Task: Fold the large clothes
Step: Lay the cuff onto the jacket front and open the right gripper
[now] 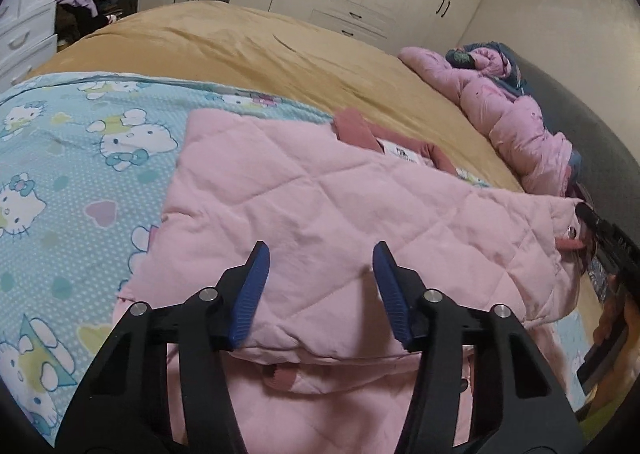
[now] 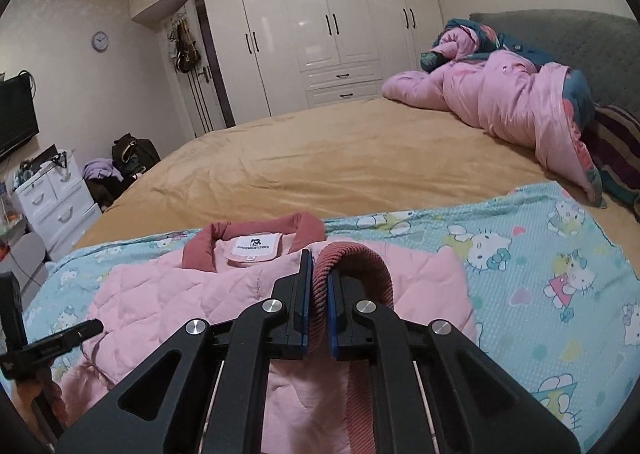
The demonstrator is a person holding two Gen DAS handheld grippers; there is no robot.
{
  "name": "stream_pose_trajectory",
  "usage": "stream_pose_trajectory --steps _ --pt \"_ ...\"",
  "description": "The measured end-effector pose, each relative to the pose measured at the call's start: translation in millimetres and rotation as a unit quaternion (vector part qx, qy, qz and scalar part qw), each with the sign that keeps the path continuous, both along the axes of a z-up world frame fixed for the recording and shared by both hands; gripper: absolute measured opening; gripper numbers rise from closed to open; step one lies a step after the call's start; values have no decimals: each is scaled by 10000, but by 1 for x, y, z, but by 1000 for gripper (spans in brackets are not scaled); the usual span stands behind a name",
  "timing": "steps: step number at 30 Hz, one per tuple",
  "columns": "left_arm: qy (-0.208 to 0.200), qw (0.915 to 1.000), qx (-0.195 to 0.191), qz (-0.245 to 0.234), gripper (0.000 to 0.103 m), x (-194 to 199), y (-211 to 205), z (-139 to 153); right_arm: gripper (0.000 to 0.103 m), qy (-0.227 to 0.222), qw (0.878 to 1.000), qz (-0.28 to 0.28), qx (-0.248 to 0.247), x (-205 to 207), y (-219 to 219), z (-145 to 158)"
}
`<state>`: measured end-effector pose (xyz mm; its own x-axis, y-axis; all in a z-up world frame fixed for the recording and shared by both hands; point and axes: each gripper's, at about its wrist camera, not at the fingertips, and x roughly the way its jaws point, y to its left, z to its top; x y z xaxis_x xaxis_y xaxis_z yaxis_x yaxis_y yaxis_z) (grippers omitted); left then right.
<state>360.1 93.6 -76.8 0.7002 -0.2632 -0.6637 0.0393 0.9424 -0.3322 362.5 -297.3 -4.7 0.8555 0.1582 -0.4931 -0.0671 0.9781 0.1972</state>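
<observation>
A pink quilted jacket with a dark-pink collar and a white label lies on a blue cartoon-print sheet on the bed. My left gripper is open just above the jacket's folded part, with nothing between its blue pads. My right gripper is shut on the jacket's dark-pink ribbed cuff, which arches over the right finger. The right gripper also shows at the right edge of the left wrist view, at the jacket's edge by a snap button. The left gripper shows at the left edge of the right wrist view.
The bed has a tan cover. A crumpled pink duvet lies by the grey headboard. White wardrobes stand behind the bed. A white drawer unit and a pile of bags and clothes stand on the far side.
</observation>
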Motion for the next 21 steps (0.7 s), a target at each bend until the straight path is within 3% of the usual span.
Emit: stream_pose_trajectory --steps 9,15,21 --pt "481 9987 38 -141 44 10 -5 -25 6 37 9999 -25 139 -6 1 1" --pt "561 9982 151 -157 44 10 -6 -32 7 247 9996 -56 82 -2 5 -2" --pt "568 9980 225 -144 44 11 -7 -32 14 517 9982 -160 262 0 0 -8"
